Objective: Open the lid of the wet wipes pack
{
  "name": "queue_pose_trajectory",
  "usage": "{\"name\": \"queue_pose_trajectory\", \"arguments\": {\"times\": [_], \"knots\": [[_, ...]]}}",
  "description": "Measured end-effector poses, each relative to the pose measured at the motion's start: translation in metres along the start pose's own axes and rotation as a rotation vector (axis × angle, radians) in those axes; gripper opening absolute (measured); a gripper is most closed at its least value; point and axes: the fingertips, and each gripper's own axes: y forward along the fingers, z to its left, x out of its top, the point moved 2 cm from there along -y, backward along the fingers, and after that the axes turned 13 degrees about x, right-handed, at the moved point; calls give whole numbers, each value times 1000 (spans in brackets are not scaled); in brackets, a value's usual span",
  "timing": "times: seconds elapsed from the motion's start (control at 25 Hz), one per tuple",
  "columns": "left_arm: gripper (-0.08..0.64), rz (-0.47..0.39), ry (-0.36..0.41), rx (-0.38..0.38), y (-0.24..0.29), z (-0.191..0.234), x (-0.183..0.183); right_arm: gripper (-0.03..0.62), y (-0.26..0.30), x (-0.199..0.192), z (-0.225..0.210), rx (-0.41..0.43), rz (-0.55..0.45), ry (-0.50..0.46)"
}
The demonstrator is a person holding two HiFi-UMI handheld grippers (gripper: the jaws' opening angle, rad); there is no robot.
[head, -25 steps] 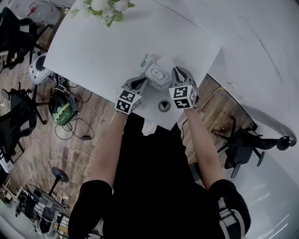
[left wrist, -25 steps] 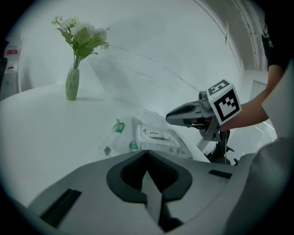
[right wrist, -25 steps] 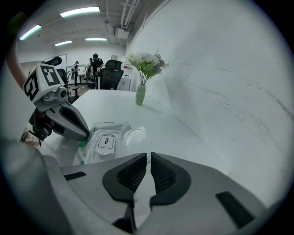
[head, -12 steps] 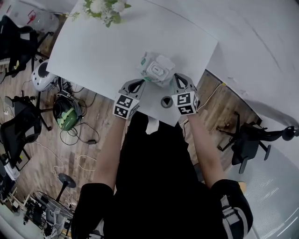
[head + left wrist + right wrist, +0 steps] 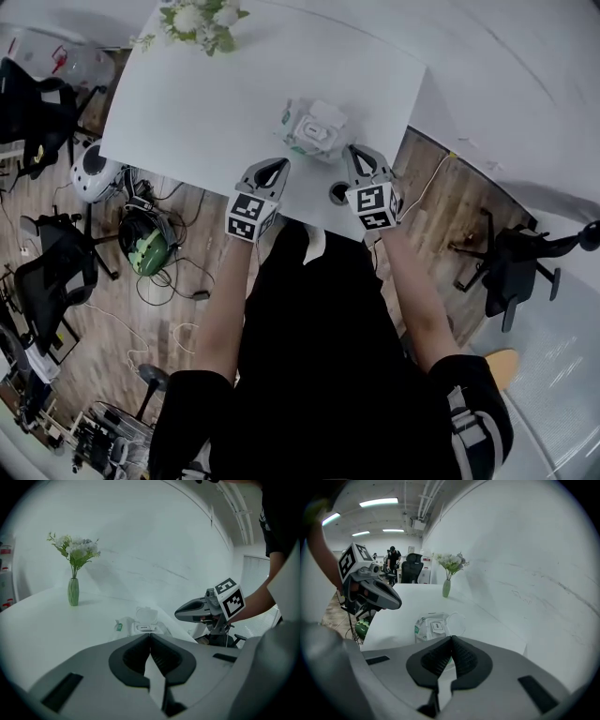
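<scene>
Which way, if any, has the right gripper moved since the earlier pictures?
Yes. In the head view the right gripper has drawn back from the wet wipes pack toward the table edge.

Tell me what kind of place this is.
Probably an open-plan office or lab workspace: a white table, black swivel chairs, loose cables on the floor, and strip lights overhead.
</scene>
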Motion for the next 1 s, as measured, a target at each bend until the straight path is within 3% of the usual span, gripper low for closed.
{"name": "queue_pose_trajectory", "arguments": {"times": [0.4,0.72,1.0], "knots": [[23,-13,55,-38,-32,-12,2,14,-32,-2,22,-64,-49,46],[23,-33,80,-51,-59,-16,3,14,-58,0,52,-23,-124,122],[23,-38,94,-58,-67,-17,7,14,-76,-1,67,0,-135,122]]}}
